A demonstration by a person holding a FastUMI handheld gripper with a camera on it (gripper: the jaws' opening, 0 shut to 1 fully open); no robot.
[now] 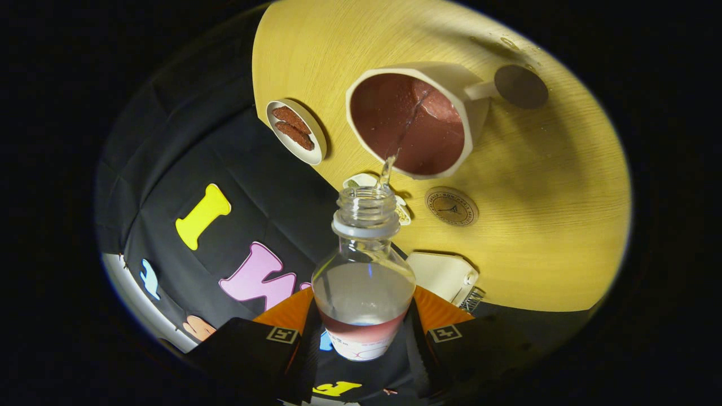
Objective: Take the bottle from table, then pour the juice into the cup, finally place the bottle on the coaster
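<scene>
between tool (pixel 364 332) fingers, bottle (pixel 364 282) pouring juice into cup (pixel 414 121).

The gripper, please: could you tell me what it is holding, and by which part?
The gripper is shut on the clear bottle, both fingers pressing its lower body near the label, while it is tipped, pouring into the cup.
</scene>
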